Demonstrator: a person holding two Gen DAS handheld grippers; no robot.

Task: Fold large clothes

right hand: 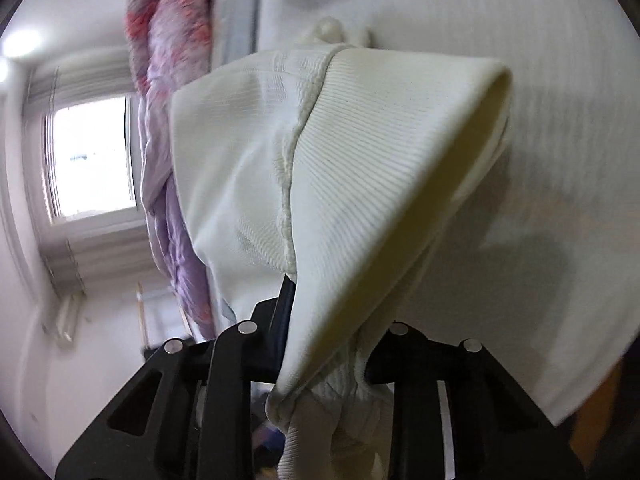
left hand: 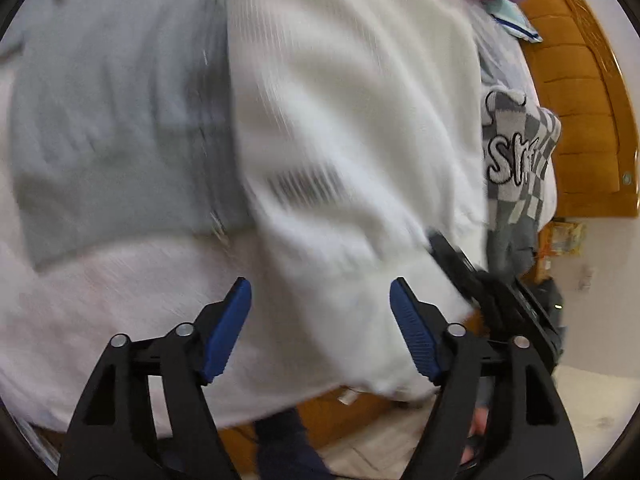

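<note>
- Left wrist view: two blue ribbed pads on black fingers form the left gripper, which points steeply down; its jaws stand wide apart with nothing clamped between them.
- Directly under those open jaws lies the white garment, a ribbed knit that is blurred and spread over the bed; its lower edge hangs past the bed's edge.
- One grey zipped garment lies flat on the bed to the left, touching the white one.
- One grey-and-white checked cloth with lettering sits at the right, beside a padded brown headboard.
- At the white garment's right corner the right gripper is seen as a black shape; its jaws cannot be made out from here.
- Right wrist view: black fingers of the right gripper point moderately downward, drawn close together and pinching a bunched fold of the white garment.
- From that pinch the fabric rises as a ribbed cuff-like band, folded into a curved tent shape, with a raised seam beside smoother knit.
- One fuzzy pink-and-lilac cloth hangs at the left, near one bright window.
</note>
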